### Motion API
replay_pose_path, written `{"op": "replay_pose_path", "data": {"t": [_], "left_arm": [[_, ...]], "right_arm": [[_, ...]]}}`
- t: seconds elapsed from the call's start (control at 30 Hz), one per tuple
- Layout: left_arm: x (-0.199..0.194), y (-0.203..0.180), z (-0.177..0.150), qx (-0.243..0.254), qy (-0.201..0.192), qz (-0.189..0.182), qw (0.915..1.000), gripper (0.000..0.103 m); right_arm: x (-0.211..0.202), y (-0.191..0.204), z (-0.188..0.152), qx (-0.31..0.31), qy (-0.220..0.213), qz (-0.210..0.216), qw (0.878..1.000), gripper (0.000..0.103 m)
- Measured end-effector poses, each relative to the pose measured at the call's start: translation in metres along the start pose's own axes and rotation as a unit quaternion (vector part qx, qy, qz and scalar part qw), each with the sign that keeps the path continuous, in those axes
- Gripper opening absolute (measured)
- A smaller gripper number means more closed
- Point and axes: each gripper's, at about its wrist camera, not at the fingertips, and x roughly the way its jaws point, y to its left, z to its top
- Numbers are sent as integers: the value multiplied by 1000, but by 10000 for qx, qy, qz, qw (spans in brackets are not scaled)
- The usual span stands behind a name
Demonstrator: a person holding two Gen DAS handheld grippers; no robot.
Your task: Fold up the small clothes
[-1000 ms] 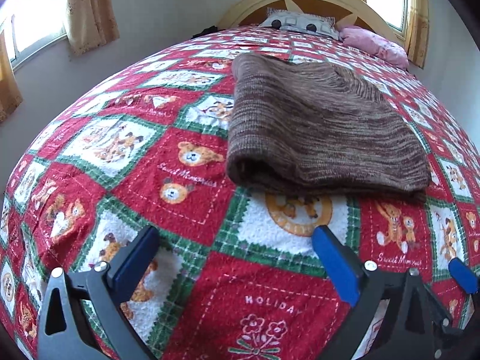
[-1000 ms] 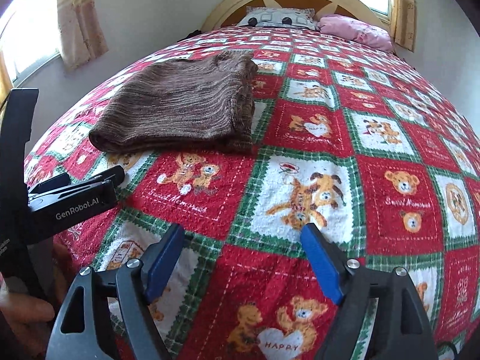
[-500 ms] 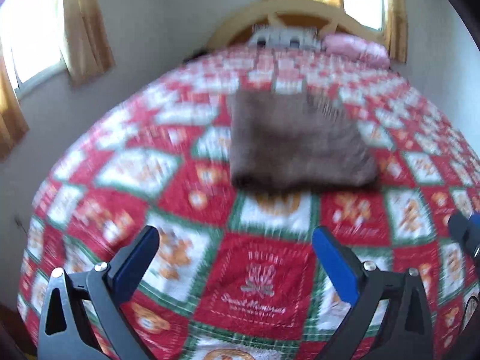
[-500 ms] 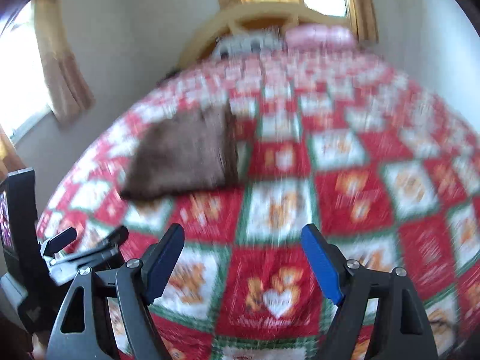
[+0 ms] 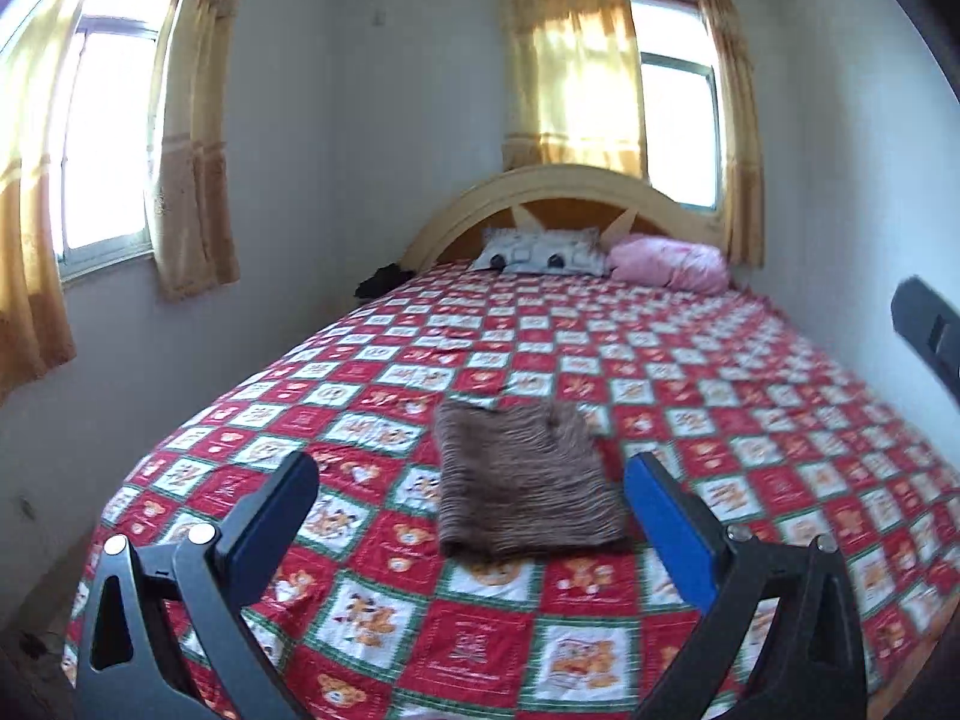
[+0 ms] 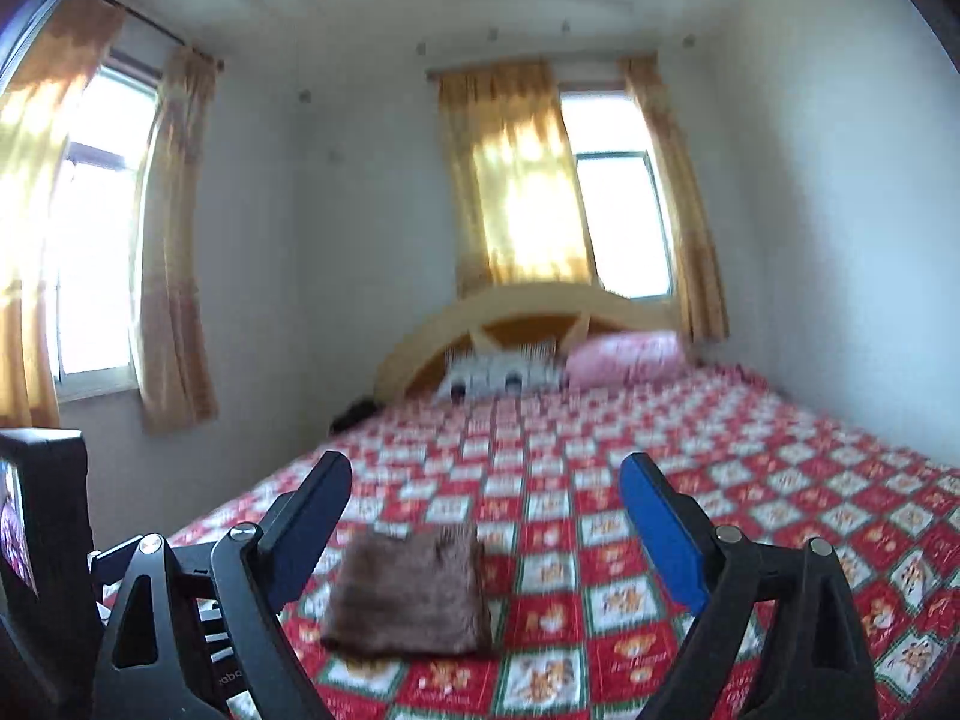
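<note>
A brown knitted garment (image 5: pixel 522 483) lies folded into a neat rectangle on the red patchwork bedspread (image 5: pixel 750 420), near the foot of the bed. It also shows in the right wrist view (image 6: pixel 411 597). My left gripper (image 5: pixel 471 516) is open and empty, held well back from the bed and above it. My right gripper (image 6: pixel 486 525) is open and empty too, also pulled back, with the garment seen between its fingers. Part of the left gripper's body (image 6: pixel 42 540) shows at the left edge of the right wrist view.
A grey pillow (image 5: pixel 543 249) and a pink pillow (image 5: pixel 669 264) lie at the wooden headboard (image 5: pixel 558 192). A dark item (image 5: pixel 381 279) sits at the bed's far left corner. Walls stand close on both sides. Curtained windows (image 5: pixel 102 144) are on the left and behind.
Both grippers have pulled back and up from the bed, so the folded garment looks much smaller and farther away. Both stay open and empty.
</note>
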Motion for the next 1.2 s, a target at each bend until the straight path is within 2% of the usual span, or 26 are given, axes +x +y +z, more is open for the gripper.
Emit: {"op": "replay_pose_path", "data": {"t": [0.13, 0.3, 0.53, 0.77, 1.2], "left_arm": [[-12, -5, 1, -28, -156, -96, 9998, 103], [-18, -14, 0, 189, -338, 82, 9992, 103], [-13, -17, -3, 365, -260, 435, 9980, 103], [-17, -16, -2, 348, -326, 451, 9978, 103], [-12, -15, -1, 372, -224, 487, 9979, 103]], "right_arm": [[-10, 0, -1, -32, -246, -136, 9996, 92], [-11, -5, -4, 82, -151, -261, 9995, 92], [-5, -11, -10, 210, 80, -252, 9994, 92], [-5, -10, -14, 202, 91, -233, 9995, 92], [-4, -9, -17, 160, 134, -200, 9996, 92]]}}
